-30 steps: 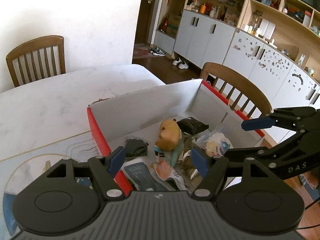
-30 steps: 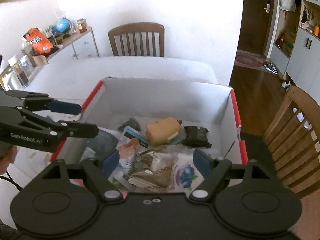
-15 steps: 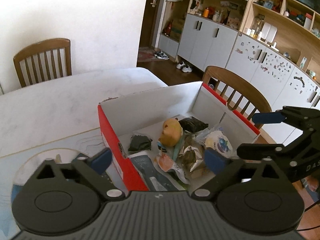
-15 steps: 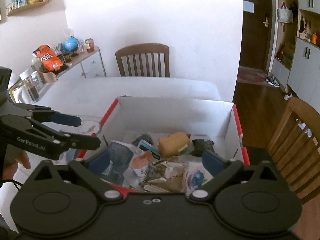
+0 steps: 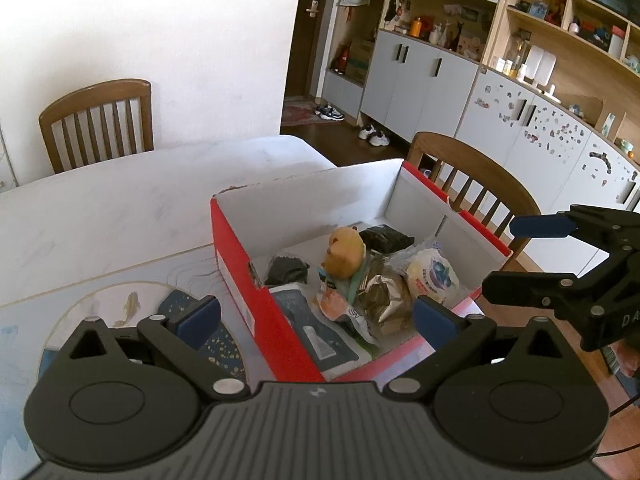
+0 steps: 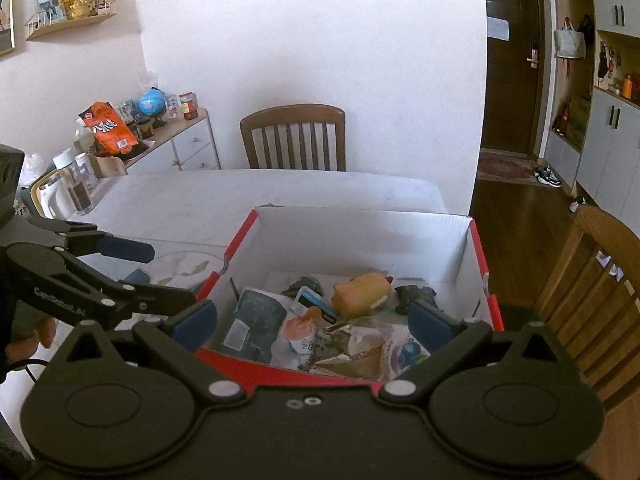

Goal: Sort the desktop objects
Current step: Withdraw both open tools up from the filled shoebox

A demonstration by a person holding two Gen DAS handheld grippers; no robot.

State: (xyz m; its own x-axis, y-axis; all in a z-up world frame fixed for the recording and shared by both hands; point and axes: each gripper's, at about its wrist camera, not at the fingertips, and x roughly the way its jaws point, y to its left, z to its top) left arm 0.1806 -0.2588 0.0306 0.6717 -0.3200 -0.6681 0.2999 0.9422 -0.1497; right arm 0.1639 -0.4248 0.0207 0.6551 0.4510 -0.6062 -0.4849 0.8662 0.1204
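Observation:
A red cardboard box (image 5: pixel 236 256) with white inner walls (image 6: pixel 360 236) stands on the white table. Inside lie a yellow plush toy (image 5: pixel 344 250) (image 6: pixel 362 292), a grey pouch (image 5: pixel 316 324) (image 6: pixel 250 316), dark packets (image 5: pixel 384 238), a crinkled foil bag (image 5: pixel 380 296) and a white round-print packet (image 5: pixel 432 272) (image 6: pixel 404 350). My left gripper (image 5: pixel 316 314) is open and empty, above the box's near left corner. My right gripper (image 6: pixel 312 318) is open and empty, above the box's near edge. Each gripper shows in the other's view (image 5: pixel 560 264) (image 6: pixel 100 272).
A placemat with a fish print (image 5: pixel 132 304) lies left of the box. Wooden chairs stand at the far side (image 6: pixel 294 138) and the right side (image 5: pixel 472 176) of the table. A sideboard with jars and a snack bag (image 6: pixel 108 128) stands at the left.
Both grippers have pulled back and up from the box, so more of the room shows. Both have opened wider. The box contents have not moved.

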